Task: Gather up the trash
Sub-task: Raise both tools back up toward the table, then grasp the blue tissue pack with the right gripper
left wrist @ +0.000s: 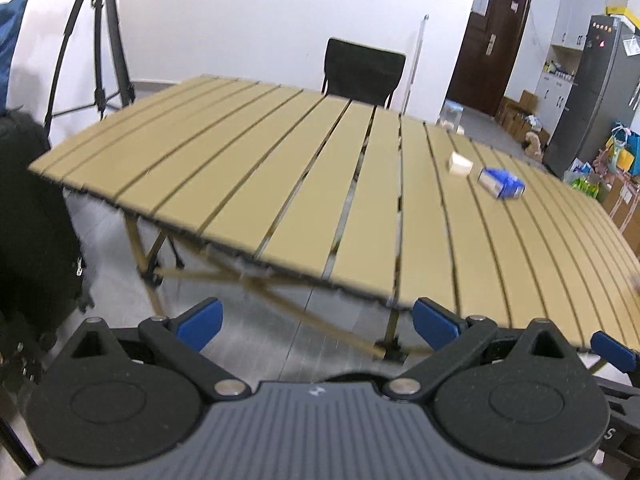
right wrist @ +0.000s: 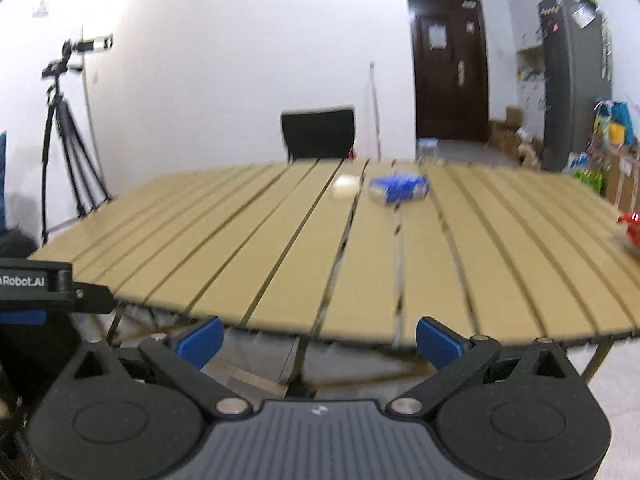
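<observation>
1. Blue carton lying flat on the slatted tan table, towards the far edge, in front of the black chair.
2. Small cream block just beside the carton on the same table, apart from it.
3. Red item at the table's right end, well apart from the carton; blurred, kind unclear.
4. Left gripper off the table's near edge, blue pads spread wide, nothing between them.
5. Right gripper likewise before the near edge, fingers parted and empty, far from the carton.
6. Tripod beyond the table's left end.
7. Dark door and grey fridge past the table's far right corner.
</observation>
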Motion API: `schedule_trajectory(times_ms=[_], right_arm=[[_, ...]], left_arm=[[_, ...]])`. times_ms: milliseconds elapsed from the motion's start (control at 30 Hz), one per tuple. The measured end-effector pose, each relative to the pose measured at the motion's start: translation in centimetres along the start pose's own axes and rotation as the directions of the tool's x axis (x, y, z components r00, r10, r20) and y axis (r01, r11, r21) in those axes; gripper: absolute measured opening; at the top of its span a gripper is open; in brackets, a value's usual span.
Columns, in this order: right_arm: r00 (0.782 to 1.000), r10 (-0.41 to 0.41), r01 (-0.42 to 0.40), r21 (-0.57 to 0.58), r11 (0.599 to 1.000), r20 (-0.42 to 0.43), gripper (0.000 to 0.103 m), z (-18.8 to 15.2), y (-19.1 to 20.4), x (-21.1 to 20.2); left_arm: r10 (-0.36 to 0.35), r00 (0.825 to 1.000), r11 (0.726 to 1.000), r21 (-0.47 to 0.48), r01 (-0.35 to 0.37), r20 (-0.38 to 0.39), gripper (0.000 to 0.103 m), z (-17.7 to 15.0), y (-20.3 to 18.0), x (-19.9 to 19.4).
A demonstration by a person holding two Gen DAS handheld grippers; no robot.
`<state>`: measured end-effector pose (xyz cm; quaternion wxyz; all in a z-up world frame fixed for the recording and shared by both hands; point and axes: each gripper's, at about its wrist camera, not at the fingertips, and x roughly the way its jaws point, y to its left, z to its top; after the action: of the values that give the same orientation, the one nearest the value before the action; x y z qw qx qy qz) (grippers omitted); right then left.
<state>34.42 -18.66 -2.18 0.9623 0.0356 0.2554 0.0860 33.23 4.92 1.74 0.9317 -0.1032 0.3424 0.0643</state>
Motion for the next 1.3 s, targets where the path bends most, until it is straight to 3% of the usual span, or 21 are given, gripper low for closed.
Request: schedule_trajectory(times_ms=[300, 600, 733, 933, 1100, 1300], right_arm=[[0.987, -0.056, 0.056, 0.007, 0.998, 0.148, 0.103, 4.6, -4.1, 3.2], [0.986, -0.057, 0.062, -0.028, 0.998, 0.157, 0.103, 8.7, -6.7, 9.8], [0.990, -0.052, 0.059, -0.050, 0.997, 0.132, 0.103, 10.9, -7.6, 13.1], [0.998, -0.059, 0.061, -0.110, 0.992, 0.020, 0.103, 14.6, -9.2, 19.7], [0.992, -0.049, 0.039, -0.086, 0.996, -0.113, 0.103, 16.3, -10.8, 25.7], [0.984, -0.030, 0.020, -0.054, 0.998, -0.178, 0.103, 16.0, -11.4, 29.8]], left_arm=[[0.000, 0.999, 1.000, 0.022, -0.001, 0.045, 0.103, 4.3, -3.3, 3.1], [-0.026, 0.998, 0.998, 0.050, 0.024, 0.052, 0.103, 6.7, -6.8, 8.8], [-0.024, 0.999, 0.996, 0.082, 0.021, 0.038, 0.103, 8.4, -8.5, 12.3], [-0.010, 1.000, 0.983, 0.184, 0.005, 0.024, 0.103, 11.0, -11.6, 16.2], [0.001, 1.000, 0.985, 0.174, -0.003, 0.009, 0.103, 13.0, -13.0, 19.7], [0.009, 1.000, 0.986, 0.164, -0.005, -0.028, 0.103, 14.0, -14.2, 23.0]])
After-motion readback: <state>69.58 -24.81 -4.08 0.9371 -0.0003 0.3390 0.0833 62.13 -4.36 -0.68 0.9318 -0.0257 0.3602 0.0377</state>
